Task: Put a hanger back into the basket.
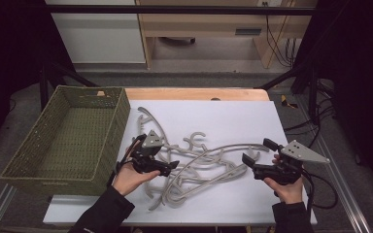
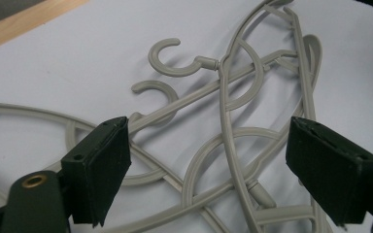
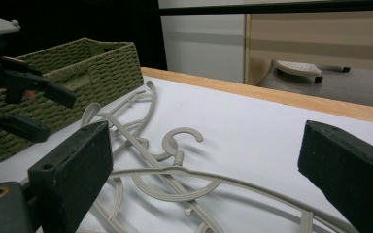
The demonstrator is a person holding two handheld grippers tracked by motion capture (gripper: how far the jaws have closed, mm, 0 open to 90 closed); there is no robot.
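Several grey plastic hangers (image 1: pixel 209 156) lie tangled in a heap on the white sheet (image 1: pixel 233 116). My left gripper (image 1: pixel 169 158) is open at the heap's left side, its jaws spread over crossing hanger bars (image 2: pixel 227 145) with two hooks (image 2: pixel 167 56) just ahead. At the heap's right end my right gripper (image 1: pixel 258 151) also stands open, holding nothing. In its own view my right gripper (image 3: pixel 206 131) looks low across the hangers (image 3: pixel 170 171) toward the other hand's gripper (image 3: pixel 17 92). A green woven basket (image 1: pixel 70 133) with nothing inside sits at the left.
The basket (image 3: pixel 92 68) touches the sheet's left edge. A strip of wooden tabletop (image 1: pixel 194 93) shows beyond the sheet. Past the table are a white cabinet (image 1: pixel 97 34) and a wooden desk (image 1: pixel 209 24). Cables (image 1: pixel 320 189) trail at the right.
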